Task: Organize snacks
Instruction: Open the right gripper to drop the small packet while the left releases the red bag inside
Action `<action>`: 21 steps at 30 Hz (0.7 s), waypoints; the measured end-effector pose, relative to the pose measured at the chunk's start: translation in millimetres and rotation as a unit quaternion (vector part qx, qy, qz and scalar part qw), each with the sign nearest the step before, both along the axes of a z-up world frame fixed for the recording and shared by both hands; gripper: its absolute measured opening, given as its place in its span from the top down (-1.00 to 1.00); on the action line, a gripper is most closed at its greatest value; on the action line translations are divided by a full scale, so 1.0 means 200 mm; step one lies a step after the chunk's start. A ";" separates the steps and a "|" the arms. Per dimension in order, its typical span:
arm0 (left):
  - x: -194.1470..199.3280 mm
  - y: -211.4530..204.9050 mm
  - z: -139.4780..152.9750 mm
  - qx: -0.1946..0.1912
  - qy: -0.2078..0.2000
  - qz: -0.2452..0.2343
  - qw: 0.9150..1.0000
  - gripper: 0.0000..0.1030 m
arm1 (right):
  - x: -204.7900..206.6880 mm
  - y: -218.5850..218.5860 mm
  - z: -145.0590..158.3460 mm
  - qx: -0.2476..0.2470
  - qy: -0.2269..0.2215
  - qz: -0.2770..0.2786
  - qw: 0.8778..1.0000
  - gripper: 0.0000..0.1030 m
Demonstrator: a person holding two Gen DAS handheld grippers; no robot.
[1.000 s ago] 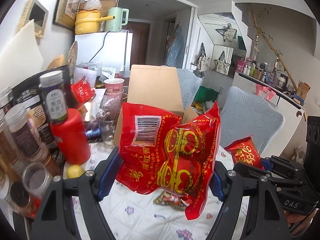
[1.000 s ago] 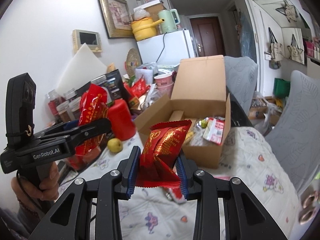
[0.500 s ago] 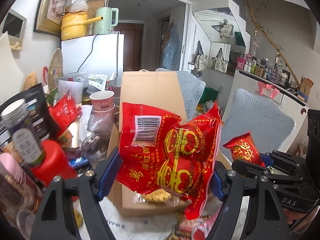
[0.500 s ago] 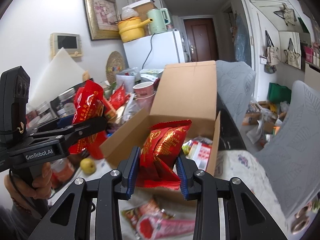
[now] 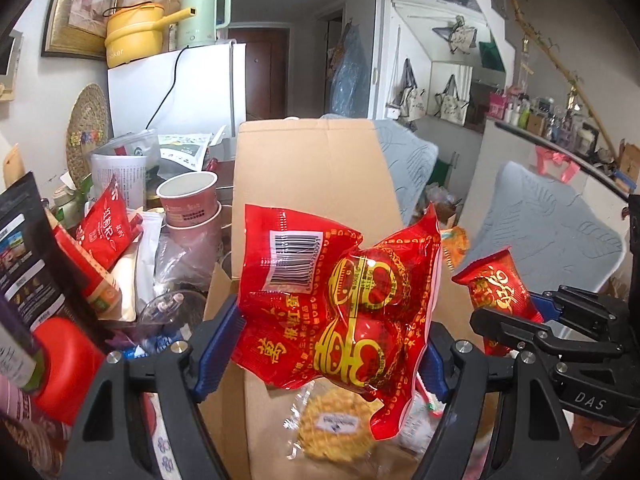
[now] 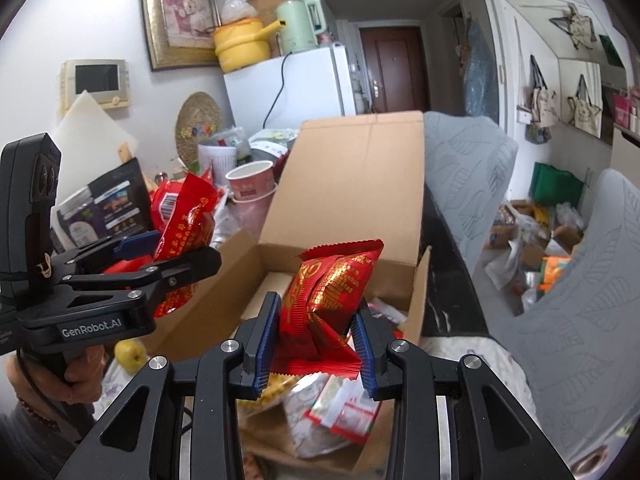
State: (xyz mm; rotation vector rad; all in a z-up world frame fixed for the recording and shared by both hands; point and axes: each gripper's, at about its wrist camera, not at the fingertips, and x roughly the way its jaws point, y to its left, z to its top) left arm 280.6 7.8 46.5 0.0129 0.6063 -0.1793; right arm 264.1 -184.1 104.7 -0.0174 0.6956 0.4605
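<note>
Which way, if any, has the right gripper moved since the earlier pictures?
Yes. The right gripper, shut on its red snack packet, has advanced toward the cardboard box, which now looms larger and lies beneath it.

Black gripper point(image 6: 316, 346), blue ribbed pads point(image 6: 266, 344), silver screws.

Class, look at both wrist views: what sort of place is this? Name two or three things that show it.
Most likely a small, lived-in flat. A white fridge carries a yellow pot and a kettle, tote bags hang on the wall, and a front door closes the hallway.
</note>
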 end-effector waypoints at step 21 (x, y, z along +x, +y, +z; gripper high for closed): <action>0.34 -0.05 -0.22 0.043 0.088 0.023 0.995 -0.51 | 0.38 0.08 -0.24 -0.027 0.115 -0.004 0.993 0.32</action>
